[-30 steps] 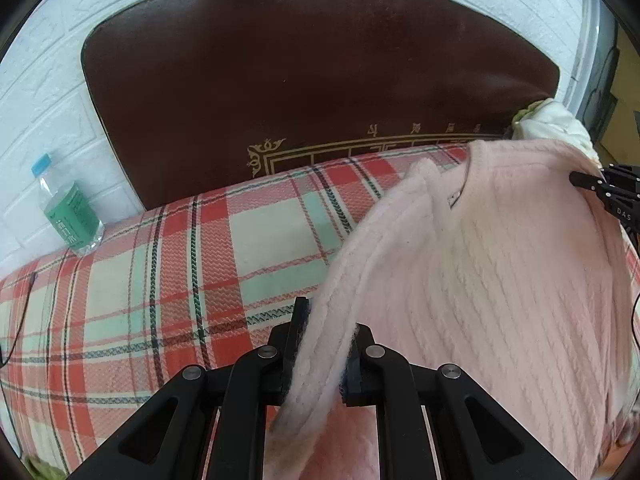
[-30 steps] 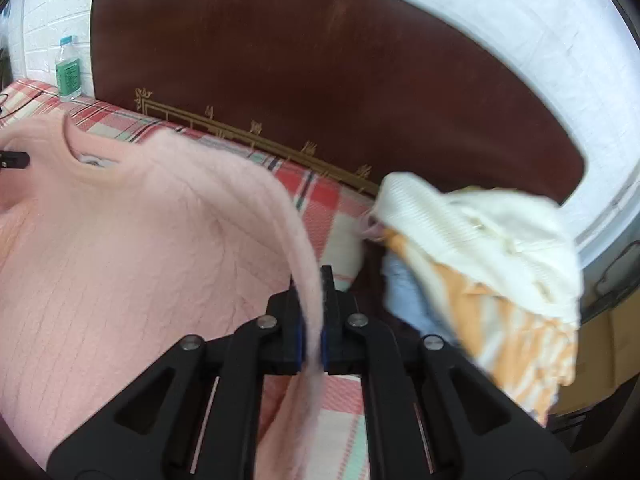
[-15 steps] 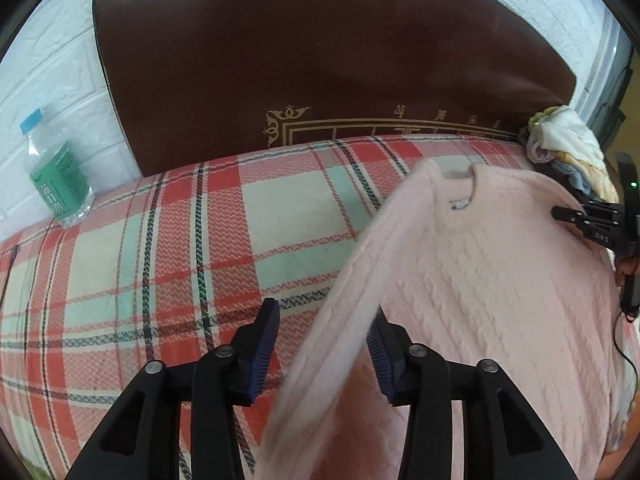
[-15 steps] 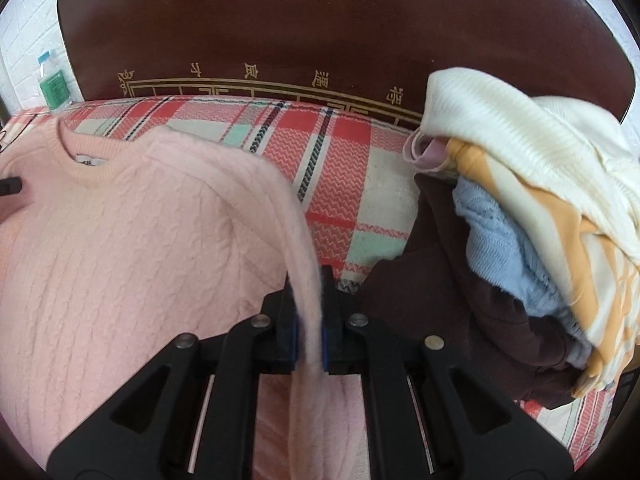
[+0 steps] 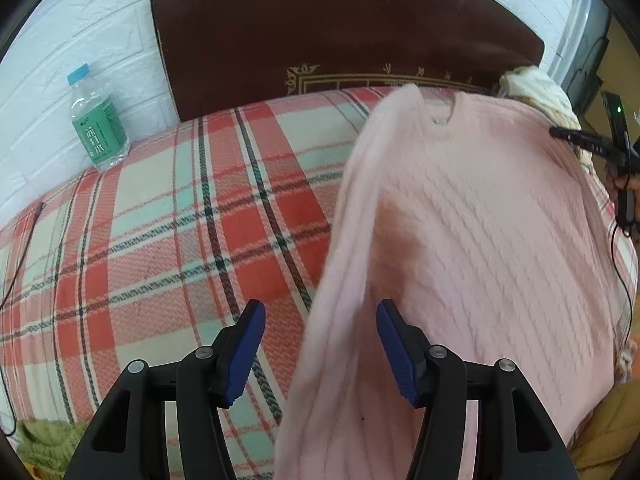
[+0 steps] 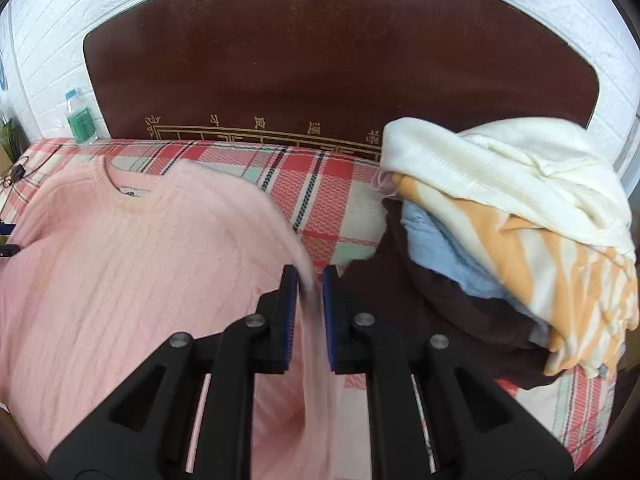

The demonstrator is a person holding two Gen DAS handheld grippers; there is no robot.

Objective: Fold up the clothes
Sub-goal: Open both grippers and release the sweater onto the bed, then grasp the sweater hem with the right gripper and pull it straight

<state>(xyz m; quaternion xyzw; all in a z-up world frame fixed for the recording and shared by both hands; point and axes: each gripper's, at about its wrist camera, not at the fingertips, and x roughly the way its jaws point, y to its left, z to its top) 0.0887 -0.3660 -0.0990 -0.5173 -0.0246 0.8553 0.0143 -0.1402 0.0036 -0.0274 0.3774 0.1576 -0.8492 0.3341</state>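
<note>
A pink sweater (image 5: 492, 240) lies spread on a plaid blanket (image 5: 160, 240), its collar toward a dark brown headboard (image 5: 340, 28). In the left wrist view the left gripper (image 5: 320, 344) has its blue pads (image 5: 244, 344) wide apart. The sweater's sleeve (image 5: 344, 280) runs down from the shoulder through the gap between them, blurred, and touches neither pad as far as the view shows; the body of the sweater lies to the right of the gripper. The tip of the other gripper shows at the far right edge, at the sweater's other shoulder.

In the right wrist view the right gripper (image 6: 310, 316) has its fingers (image 6: 286, 316) close together but parted, with a narrow gap. The other sleeve (image 6: 280, 224) arcs over from the shoulder and drops through that gap, blurred; whether the pads still touch it cannot be told. The sweater's body (image 6: 120, 272) lies to the left of this gripper, collar up toward the headboard.

To the right of the right gripper sits a pile of clothes (image 6: 520, 240): cream knit on top, orange-and-white stripes, pale blue, and dark brown beneath. A water bottle (image 5: 96, 120) with a green label stands at the blanket's far left corner against a white brick wall (image 5: 60, 40). A bit of olive-green cloth (image 5: 44, 444) shows at the bottom left of the left view.
</note>
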